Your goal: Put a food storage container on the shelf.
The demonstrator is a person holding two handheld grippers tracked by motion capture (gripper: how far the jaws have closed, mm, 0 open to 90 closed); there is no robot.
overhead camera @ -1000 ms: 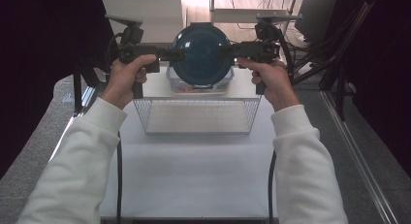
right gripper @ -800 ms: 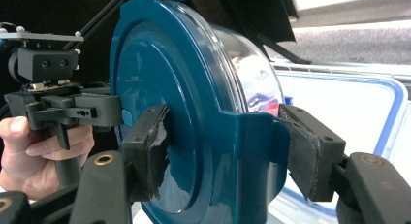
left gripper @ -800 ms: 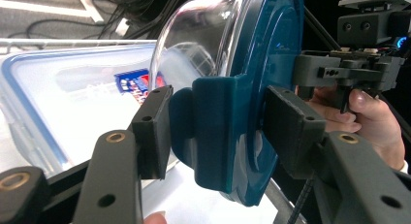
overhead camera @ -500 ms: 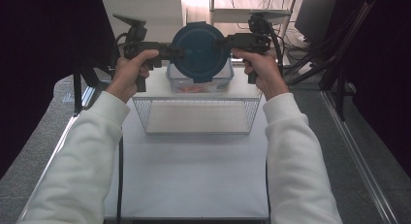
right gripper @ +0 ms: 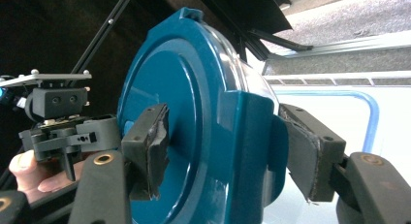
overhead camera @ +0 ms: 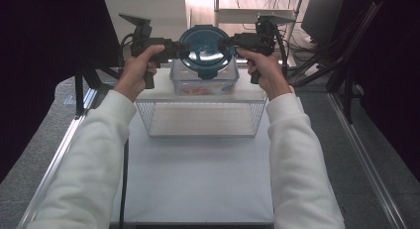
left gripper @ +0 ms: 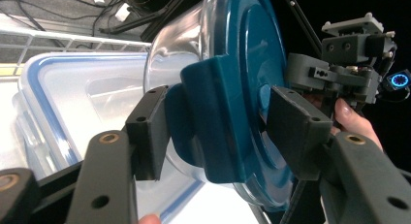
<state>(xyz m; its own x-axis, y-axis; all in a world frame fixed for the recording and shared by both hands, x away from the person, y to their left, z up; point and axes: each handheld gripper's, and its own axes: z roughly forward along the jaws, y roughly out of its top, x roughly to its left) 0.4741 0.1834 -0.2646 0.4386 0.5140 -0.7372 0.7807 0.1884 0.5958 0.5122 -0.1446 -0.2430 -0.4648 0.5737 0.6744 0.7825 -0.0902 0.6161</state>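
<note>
You clamp the round blue-lidded container [overhead camera: 207,49] between left gripper [overhead camera: 179,49] and right gripper [overhead camera: 229,42]; each half-open, gripping a lid latch; the left gripper view shows the clear box [left gripper: 72,107] beneath.

Round clear container with a teal clip-lock lid [overhead camera: 206,49], tipped so its lid faces the high view, held in the air at its two opposite side clips, above a rectangular clear blue-rimmed storage box [overhead camera: 204,83].
</note>
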